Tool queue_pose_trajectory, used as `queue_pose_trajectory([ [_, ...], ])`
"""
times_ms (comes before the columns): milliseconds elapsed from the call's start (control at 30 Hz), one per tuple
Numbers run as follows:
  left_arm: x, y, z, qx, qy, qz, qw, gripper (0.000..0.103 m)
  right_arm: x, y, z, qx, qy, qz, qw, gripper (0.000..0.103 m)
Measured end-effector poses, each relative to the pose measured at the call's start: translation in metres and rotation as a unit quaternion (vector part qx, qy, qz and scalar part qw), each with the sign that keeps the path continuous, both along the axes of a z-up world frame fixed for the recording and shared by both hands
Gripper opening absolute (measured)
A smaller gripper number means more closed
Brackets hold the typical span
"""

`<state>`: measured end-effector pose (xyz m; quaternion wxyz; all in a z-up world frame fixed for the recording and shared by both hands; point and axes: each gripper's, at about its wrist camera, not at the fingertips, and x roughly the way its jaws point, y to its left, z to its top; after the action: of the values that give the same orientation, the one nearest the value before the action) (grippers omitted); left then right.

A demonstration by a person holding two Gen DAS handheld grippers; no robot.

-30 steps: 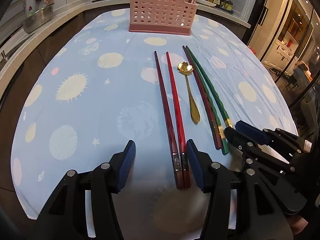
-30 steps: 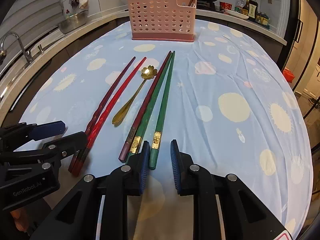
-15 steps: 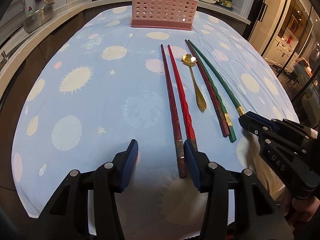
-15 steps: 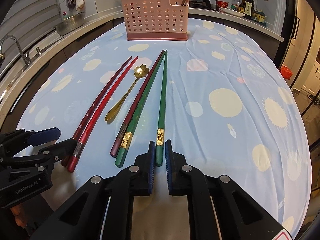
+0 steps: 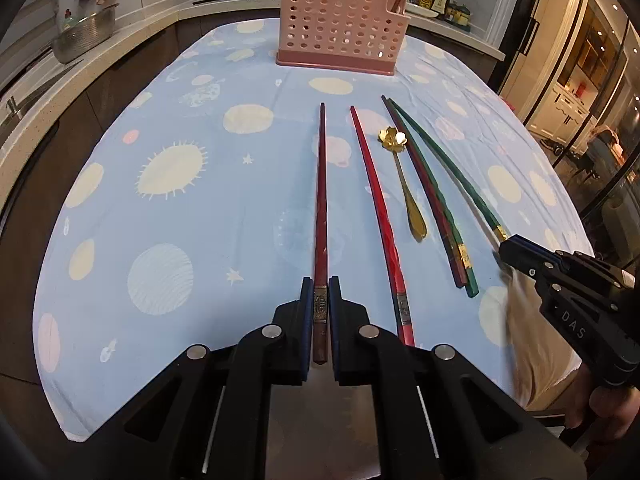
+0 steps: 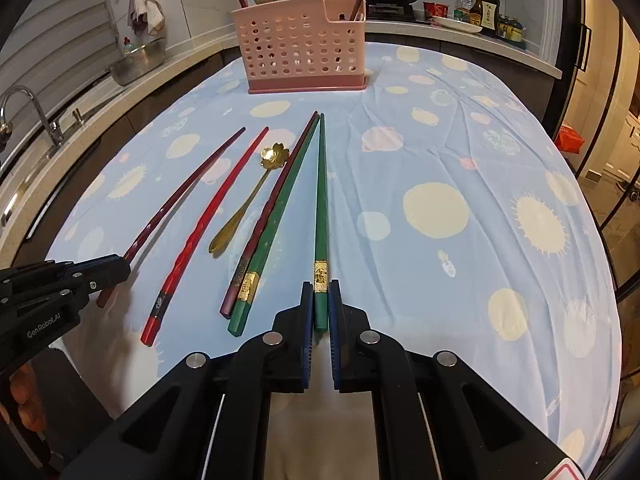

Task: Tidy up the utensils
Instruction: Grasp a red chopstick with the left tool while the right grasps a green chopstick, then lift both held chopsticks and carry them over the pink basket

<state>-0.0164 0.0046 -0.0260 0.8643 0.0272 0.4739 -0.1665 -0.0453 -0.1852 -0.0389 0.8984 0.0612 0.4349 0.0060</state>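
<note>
My left gripper point(image 5: 320, 292) has its jaws closing, and the pads press on the handle end of a dark red chopstick point(image 5: 321, 184), which points at the pink perforated utensil holder point(image 5: 340, 20). My right gripper point(image 6: 320, 292) is shut on the handle end of a green chopstick point(image 6: 321, 200). On the blue cloth between them lie a bright red chopstick point(image 6: 208, 216), a gold flower-headed spoon point(image 6: 248, 200), a maroon chopstick point(image 6: 276, 196) and a second green chopstick point(image 6: 280, 208). The holder point(image 6: 300, 52) stands at the table's far end.
The holder holds a few chopsticks in its end compartment. A counter with a sink tap point(image 6: 24, 112), a metal bowl point(image 6: 140, 60) and pans runs behind and left of the table. Bottles point(image 6: 484, 8) stand at the back right. The cloth's right half point(image 6: 480, 200) is bare.
The left jaws closed from wide apart onto the dark red chopstick, which now lies apart from the bright red one. The right jaws closed fully onto the green chopstick.
</note>
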Motion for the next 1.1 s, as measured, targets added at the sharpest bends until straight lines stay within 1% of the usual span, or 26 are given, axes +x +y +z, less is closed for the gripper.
queue_pose_trajectory([
  [100,-0.001,0.007,0.017,-0.018,-0.011,0.005,0.9998,0.007,-0.004,-0.007,0.017,0.004,-0.019,-0.008,1.000,0.007],
  [267,0.002,0.016,0.051,-0.039,-0.046,0.013,0.9981,0.007,-0.007,-0.024,0.056,0.014,-0.067,-0.022,0.997,0.007],
  [433,0.016,0.021,0.086,-0.046,-0.090,0.020,0.9947,0.007,0.003,-0.041,0.100,0.005,-0.118,-0.032,0.992,0.007],
  [600,0.038,0.020,0.120,-0.054,-0.129,0.019,0.9899,0.007,0.025,-0.055,0.138,0.016,-0.161,-0.024,0.986,0.007],
  [700,0.056,0.015,0.140,-0.064,-0.145,0.012,0.9873,0.007,0.042,-0.059,0.159,0.020,-0.183,-0.019,0.983,0.007],
  [833,0.080,0.007,0.163,-0.066,-0.165,0.008,0.9840,0.007,0.066,-0.063,0.179,0.011,-0.205,-0.020,0.979,0.007],
  [933,0.097,0.003,0.180,-0.061,-0.184,0.011,0.9809,0.007,0.085,-0.069,0.192,0.032,-0.213,-0.010,0.976,0.007],
  [1100,0.121,-0.004,0.212,-0.077,-0.212,0.006,0.9741,0.007,0.114,-0.071,0.218,0.034,-0.242,-0.011,0.970,0.007],
])
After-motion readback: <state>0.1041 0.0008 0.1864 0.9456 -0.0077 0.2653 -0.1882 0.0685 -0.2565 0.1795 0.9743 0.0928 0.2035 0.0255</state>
